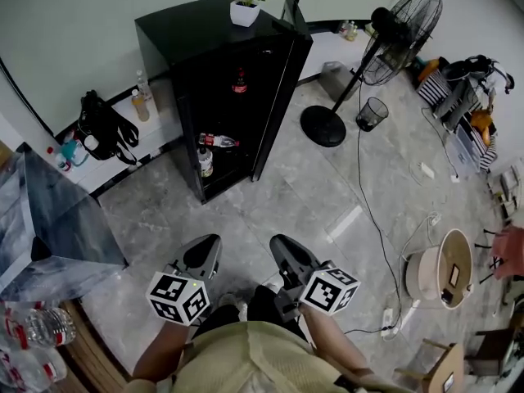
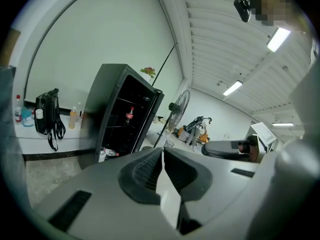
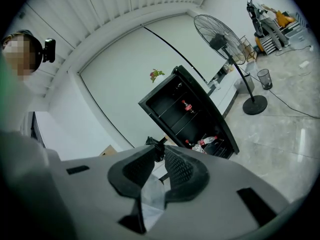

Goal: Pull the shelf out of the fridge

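The black fridge [image 1: 214, 72] stands on the floor ahead with its door [image 1: 285, 80] swung open to the right. A red-capped bottle [image 1: 239, 81] stands on an upper shelf [image 1: 237, 95]. On a lower shelf one bottle [image 1: 218, 141] lies flat, and another [image 1: 205, 162] stands below it. Both grippers are held low near the person's body, well short of the fridge. My left gripper [image 1: 211, 242] [image 2: 162, 150] is shut with nothing in it. My right gripper [image 1: 280, 242] [image 3: 159, 148] is open by a narrow gap, with nothing between its pads. The fridge [image 2: 122, 111] [image 3: 190, 114] shows beyond both sets of jaws.
A potted plant [image 1: 246, 5] sits on the fridge top. A standing fan [image 1: 401, 23] with its round base [image 1: 322, 126], a wire bin [image 1: 372, 113] and floor cables lie to the right. A black bag [image 1: 102, 126] hangs left. A grey cabinet [image 1: 49, 219] and water bottles [image 1: 37, 326] are near left.
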### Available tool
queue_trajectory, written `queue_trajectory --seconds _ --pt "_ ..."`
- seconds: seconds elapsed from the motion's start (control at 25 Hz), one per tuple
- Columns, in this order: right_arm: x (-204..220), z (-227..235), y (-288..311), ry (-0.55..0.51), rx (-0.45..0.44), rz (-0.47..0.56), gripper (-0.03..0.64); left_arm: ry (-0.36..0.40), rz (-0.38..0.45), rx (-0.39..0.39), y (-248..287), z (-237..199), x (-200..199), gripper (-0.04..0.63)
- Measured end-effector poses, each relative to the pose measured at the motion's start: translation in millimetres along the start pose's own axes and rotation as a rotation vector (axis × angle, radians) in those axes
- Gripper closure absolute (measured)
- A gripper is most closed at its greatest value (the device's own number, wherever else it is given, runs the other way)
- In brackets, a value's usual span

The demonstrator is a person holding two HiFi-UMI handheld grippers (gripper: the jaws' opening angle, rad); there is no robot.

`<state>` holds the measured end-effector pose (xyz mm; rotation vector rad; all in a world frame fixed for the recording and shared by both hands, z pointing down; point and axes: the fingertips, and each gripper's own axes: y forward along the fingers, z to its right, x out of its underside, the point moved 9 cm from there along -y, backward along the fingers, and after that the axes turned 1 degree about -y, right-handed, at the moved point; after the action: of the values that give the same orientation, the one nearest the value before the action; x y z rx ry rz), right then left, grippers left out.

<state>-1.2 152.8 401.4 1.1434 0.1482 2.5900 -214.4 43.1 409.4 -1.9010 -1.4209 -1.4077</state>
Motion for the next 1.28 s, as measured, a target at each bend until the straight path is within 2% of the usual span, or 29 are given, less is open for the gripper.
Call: queue_trajectory --seconds 0.08,0.24,0.48,0.6,0.8,0.96,1.28 --pt "-8 9 9 0.001 0.004 -0.006 0.538 -0.028 0.017 0.005 10 -2 -3 0.578" --pt "-28 30 34 0.022 -0.014 -0.021 0.534 -0.045 0.037 -0.025 33 -5 -10 0.578" --pt "-71 63 80 0.006 -0.122 -0.109 0.502 -0.090 0.081 -0.142 76 -14 -19 0.578" --pt "-99 87 98 0.039 -0.159 -0.144 0.500 -0.107 0.100 -0.198 104 -10 -26 0.578" --pt "-138 127 126 0.086 -0.201 -0.196 0.500 -0.111 0.151 -0.331 146 -12 -41 0.578" --pt "-159 150 150 0.101 -0.242 -0.244 0.500 -0.108 0.180 -0.392 173 -12 -50 0.577" --pt "-194 168 202 0.057 -0.351 -0.313 0.489 -0.123 0.244 -0.514 210 -12 -59 0.577"
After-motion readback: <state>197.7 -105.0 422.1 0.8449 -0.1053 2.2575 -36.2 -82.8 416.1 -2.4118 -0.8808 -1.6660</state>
